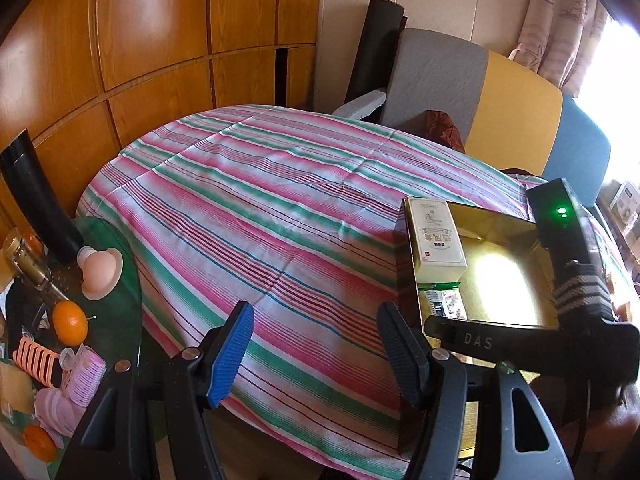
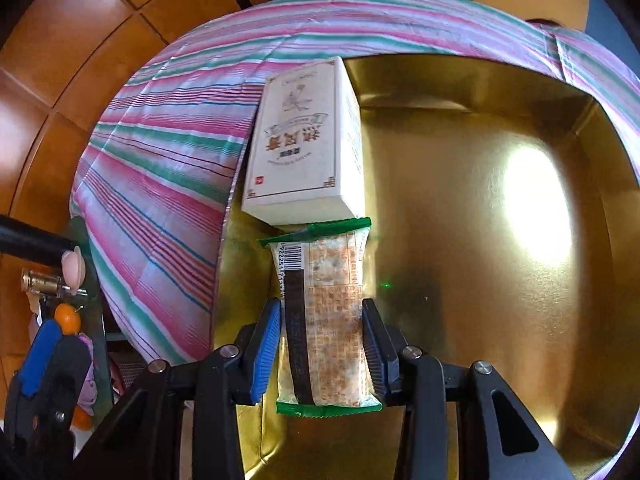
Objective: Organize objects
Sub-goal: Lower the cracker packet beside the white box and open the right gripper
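A gold tin box lies open on the striped tablecloth. Along its left wall lies a cream carton with printed characters. Just in front of the carton is a clear snack packet with green ends, low over the tin's floor, and my right gripper is shut on its sides. In the left wrist view the tin, the carton and part of the packet sit at the right. My left gripper hangs open over the cloth, left of the tin, holding nothing.
A green glass side table at the left carries an orange, a black tube, a bottle, a pink mushroom-shaped thing and pink rollers. Grey, yellow and blue chair backs stand behind the table. Wooden panels line the wall.
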### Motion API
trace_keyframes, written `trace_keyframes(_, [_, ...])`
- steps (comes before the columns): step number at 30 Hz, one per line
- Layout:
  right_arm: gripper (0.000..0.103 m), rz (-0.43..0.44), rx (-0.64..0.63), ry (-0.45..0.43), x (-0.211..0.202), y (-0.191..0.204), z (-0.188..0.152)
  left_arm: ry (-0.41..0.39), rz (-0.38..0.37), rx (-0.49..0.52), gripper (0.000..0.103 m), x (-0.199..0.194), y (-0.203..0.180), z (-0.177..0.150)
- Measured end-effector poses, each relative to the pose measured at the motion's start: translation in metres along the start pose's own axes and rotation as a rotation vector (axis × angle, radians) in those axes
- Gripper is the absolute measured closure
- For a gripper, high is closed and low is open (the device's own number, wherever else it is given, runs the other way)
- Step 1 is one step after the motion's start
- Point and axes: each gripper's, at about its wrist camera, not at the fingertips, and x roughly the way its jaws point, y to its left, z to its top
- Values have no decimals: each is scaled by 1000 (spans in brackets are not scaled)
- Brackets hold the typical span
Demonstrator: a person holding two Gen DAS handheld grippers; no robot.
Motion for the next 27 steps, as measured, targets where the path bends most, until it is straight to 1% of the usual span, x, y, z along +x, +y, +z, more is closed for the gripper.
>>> trace_keyframes(3, [60,-13,-44,-61,-11,4,-5,1,-17,-12,38,0,2,0])
trace_keyframes(5, [54,-47,-84,-120,-23,8,-11,-1,-23,-16,38,0,3,0])
trace_keyframes(7, [51,-74,-127,-182,-35,13,-16,-4,-27,-18,38,-2,3,0])
trace_keyframes(8, [47,-92,-146,-213,-41,15,-19,-4,-30,-20,38,-2,3,-1])
trace_keyframes(11, [42,-137,-195,-304,-60,18,-29,-7,-36,-18,38,-6,2,-2])
trace_keyframes(14, [36,-178,-227,-372,-76,19,-38,-13,-41,-12,38,-11,-1,-2])
trace_keyframes(18, [32,-211,-242,-433,-96,13,-48,-16,-49,8,38,-15,-9,-1])
trace_keyframes(22, [29,-255,-232,-481,-112,0,-60,-28,-42,58,38,-21,-26,-1])
trace_keyframes(25, [26,-274,-205,-508,-125,-18,-68,-35,-68,95,38,-25,-40,0])
trace_keyframes(27, [26,-299,-183,-525,-133,-33,-73,-27,-103,116,38,-26,-51,2])
